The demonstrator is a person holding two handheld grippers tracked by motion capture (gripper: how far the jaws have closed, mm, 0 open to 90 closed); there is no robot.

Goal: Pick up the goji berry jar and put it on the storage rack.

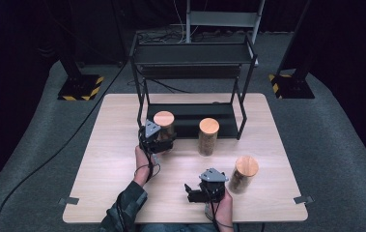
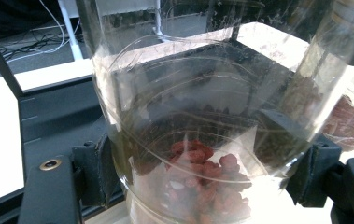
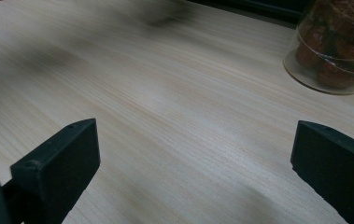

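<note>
Seemingly left gripper (image 2: 198, 177) clamped round jar (image 2: 198, 140) by rack (image 1: 192, 87) edge; right gripper (image 3: 195, 163) released, w/ bare tabletop ahead.

Three clear cylindrical jars with round wooden lids: one at the rack's left foot (image 1: 164, 124), one in the middle (image 1: 208, 136), one at the right (image 1: 244, 174). All three hold reddish-brown pieces. One black metal two-tier rack (image 1: 192, 54). One light wooden tabletop (image 1: 108, 159). Two black hand-held claws: left claw (image 1: 156, 144), right claw (image 1: 193, 192). Two hazard-striped stand bases on the floor.
</note>
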